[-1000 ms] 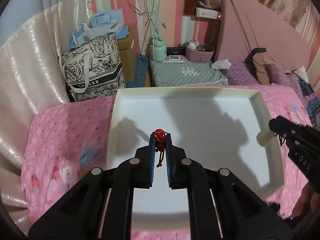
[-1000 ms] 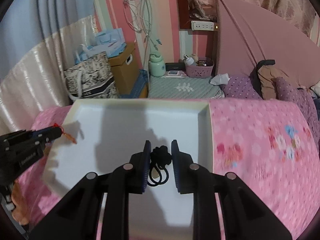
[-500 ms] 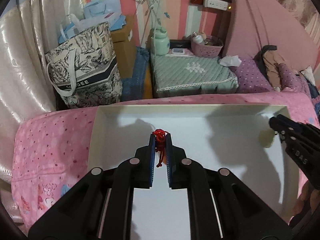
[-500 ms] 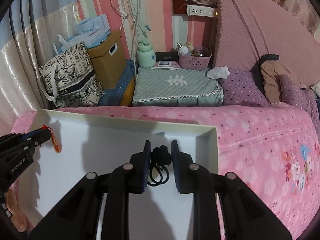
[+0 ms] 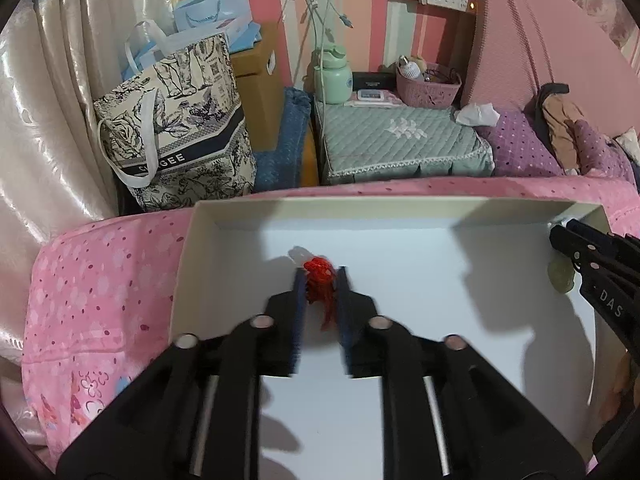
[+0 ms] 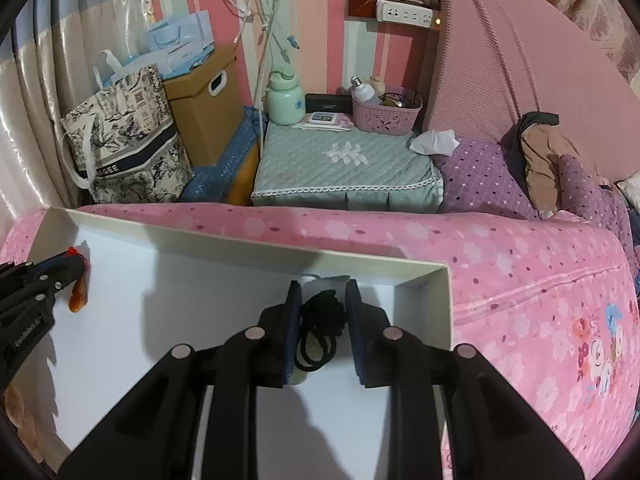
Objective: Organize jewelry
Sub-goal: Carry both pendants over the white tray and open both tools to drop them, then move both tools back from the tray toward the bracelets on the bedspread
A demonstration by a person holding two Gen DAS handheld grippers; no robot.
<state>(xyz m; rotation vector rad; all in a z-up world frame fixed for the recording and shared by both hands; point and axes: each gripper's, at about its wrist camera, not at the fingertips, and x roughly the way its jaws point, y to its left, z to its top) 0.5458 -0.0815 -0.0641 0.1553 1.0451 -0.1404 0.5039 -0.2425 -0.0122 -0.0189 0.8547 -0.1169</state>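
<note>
both grippers hang over the white box [image 5: 192, 264]. the left gripper [image 5: 320, 280] pinches a red cord pendant [image 5: 319, 276], the right gripper [image 6: 323, 298] a black cord pendant [image 6: 322, 316]. judgement: lower each near the floor, well apart, then release so the 2 cords don't tangle.

Bed [image 6: 520, 264] covered with a pink floral bedspread [image 5: 100, 280], carrying a shallow white tray [image 5: 400, 208] with low cream walls. The tray lies flat on the bedspread near the bed's far edge. Purple dotted pillows [image 6: 488, 184] rest at the bed's right end.
</note>
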